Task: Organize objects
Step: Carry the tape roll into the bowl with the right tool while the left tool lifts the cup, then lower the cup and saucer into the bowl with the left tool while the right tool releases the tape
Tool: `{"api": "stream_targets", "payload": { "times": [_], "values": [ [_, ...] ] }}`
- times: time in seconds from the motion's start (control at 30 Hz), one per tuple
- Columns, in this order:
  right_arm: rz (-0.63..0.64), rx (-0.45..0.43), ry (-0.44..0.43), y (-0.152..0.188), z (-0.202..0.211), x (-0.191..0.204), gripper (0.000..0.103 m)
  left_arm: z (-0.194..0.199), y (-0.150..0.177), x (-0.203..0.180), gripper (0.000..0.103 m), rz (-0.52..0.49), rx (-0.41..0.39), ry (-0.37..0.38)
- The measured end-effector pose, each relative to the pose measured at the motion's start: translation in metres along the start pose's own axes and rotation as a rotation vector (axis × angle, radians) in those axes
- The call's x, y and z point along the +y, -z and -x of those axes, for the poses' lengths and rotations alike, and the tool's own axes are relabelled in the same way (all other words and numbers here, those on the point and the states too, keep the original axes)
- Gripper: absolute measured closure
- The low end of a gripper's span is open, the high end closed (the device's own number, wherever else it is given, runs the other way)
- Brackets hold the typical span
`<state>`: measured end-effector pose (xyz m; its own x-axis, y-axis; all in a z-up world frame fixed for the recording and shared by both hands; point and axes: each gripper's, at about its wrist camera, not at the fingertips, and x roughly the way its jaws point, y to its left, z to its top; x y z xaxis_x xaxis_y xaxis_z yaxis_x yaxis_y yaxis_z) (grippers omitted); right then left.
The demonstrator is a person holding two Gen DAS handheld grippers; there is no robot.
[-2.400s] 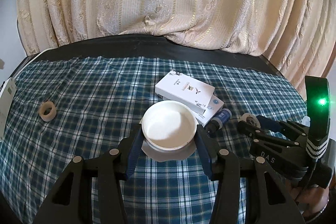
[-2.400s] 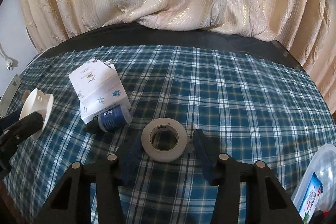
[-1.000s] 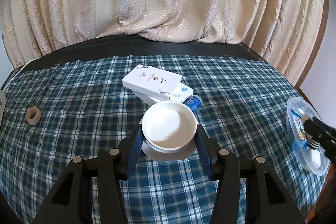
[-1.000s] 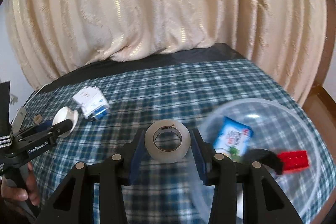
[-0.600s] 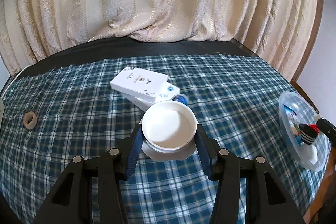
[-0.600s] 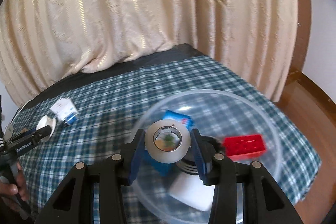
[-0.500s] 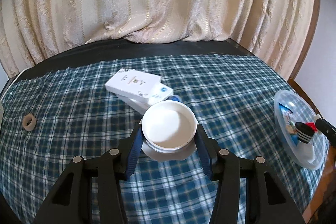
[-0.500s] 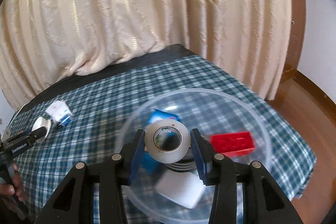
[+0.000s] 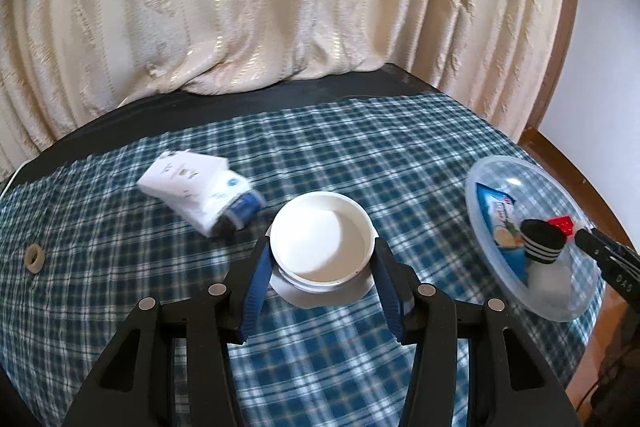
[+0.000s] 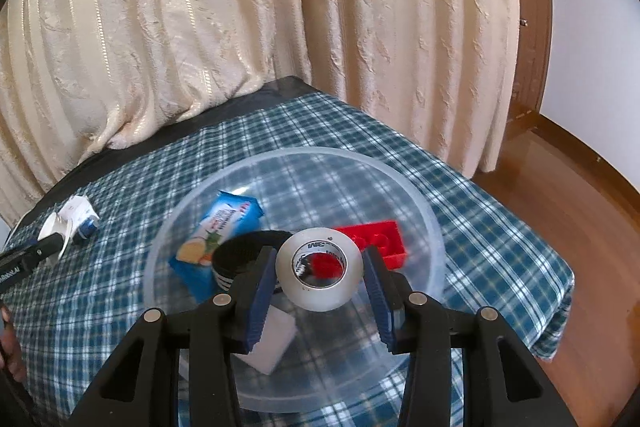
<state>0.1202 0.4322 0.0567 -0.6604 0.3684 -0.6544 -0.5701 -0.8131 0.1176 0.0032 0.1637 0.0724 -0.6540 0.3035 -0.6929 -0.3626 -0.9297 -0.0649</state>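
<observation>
My right gripper (image 10: 320,277) is shut on a white tape roll (image 10: 320,287) and holds it above the clear plastic bowl (image 10: 424,215). The bowl holds a blue snack packet (image 10: 224,227), a red brick (image 10: 376,237), a black striped roll (image 10: 240,257) and a white block (image 10: 268,351). My left gripper (image 9: 322,255) is shut on a white round lid (image 9: 322,237) above the checked tablecloth. The bowl also shows in the left wrist view (image 9: 516,171), at the right, with the right gripper's fingertips (image 9: 600,247) over it.
White boxes with a blue bottle (image 9: 200,187) lie left of the lid. A small beige tape ring (image 9: 34,258) lies at the far left. Cream curtains hang behind the table. The table's right edge drops to a wooden floor (image 10: 580,207).
My right gripper carried the tape roll from the table to above the bowl and tilted down. My left gripper, still holding the lid, swung to the right, toward the bowl.
</observation>
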Motion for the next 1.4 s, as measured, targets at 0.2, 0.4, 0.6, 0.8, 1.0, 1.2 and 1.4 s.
{"api": "stream_targets", "payload": {
  "times": [0.2,0.4,0.6,0.8,1.0,1.2,1.4],
  "values": [
    [-0.034,-0.011,0.002,0.001,-0.001,-0.013,0.049,-0.002,-0.005,-0.023,0.052,-0.043,0.001,0.023],
    [-0.053,-0.029,0.004,-0.001,0.001,-0.02,0.042,-0.006,-0.011,-0.047,0.052,-0.081,0.009,0.055],
    [-0.047,-0.035,0.003,0.0,0.0,-0.022,0.042,-0.012,-0.015,-0.076,0.052,-0.125,0.029,0.124],
    [-0.04,-0.038,-0.004,-0.001,-0.001,-0.024,0.042,-0.02,-0.016,-0.113,0.052,-0.184,0.053,0.225],
    [-0.033,-0.04,-0.005,-0.002,-0.002,-0.025,0.042,-0.026,-0.019,-0.142,0.052,-0.222,0.06,0.296],
    [-0.042,-0.035,-0.009,-0.001,-0.003,-0.024,0.042,-0.033,-0.025,-0.155,0.027,-0.217,0.061,0.349],
    [-0.03,-0.035,-0.024,-0.002,-0.004,-0.02,0.042,-0.033,-0.028,-0.136,0.025,-0.155,0.05,0.333]
  ]
}}
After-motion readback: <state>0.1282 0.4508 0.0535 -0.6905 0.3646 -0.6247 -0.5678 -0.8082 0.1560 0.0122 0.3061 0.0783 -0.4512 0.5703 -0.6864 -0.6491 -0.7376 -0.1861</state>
